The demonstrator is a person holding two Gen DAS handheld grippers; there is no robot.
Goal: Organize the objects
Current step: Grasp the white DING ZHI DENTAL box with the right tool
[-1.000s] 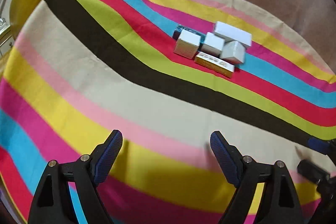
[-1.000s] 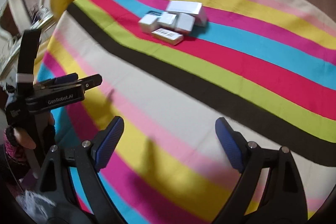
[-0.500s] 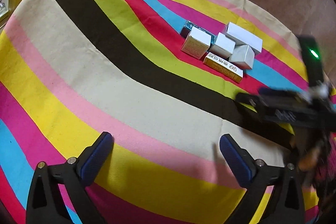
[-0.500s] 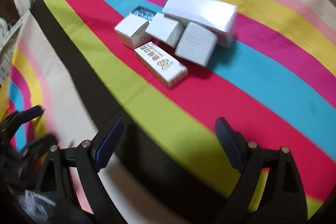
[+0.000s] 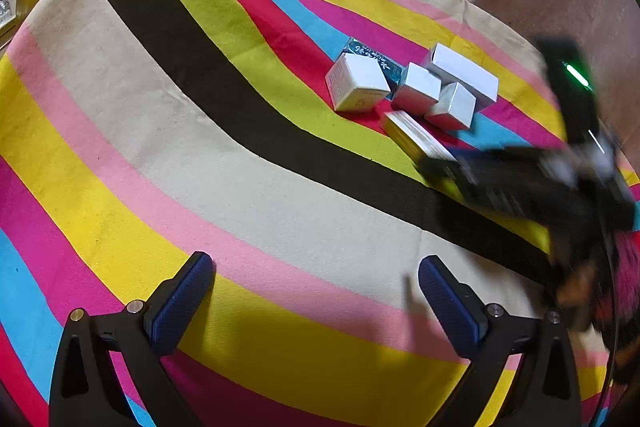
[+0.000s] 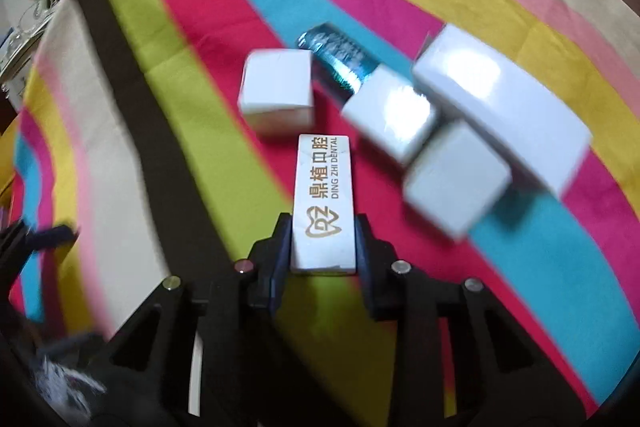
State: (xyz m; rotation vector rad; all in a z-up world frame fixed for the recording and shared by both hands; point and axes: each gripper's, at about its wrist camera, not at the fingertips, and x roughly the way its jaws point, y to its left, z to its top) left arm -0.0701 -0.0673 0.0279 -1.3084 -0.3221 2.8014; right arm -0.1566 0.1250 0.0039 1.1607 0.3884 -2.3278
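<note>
White oblong dental carton (image 6: 324, 199), gold lettering: clamped between right tongs (image 6: 323, 247). Left tongs (image 5: 316, 291) spread wide, nothing between.

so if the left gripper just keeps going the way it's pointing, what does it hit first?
Probably bare tablecloth. The left gripper is open and empty, angled down at the cloth, with nothing between it and the fabric. The boxes lie farther up and right, off that line, though depth is unclear.

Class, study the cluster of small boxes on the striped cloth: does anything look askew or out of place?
Nothing is damaged or spilled. The boxes sit jumbled at mixed angles, and a teal foil packet is wedged between white boxes. The right gripper is clamped on the dental box.
</note>
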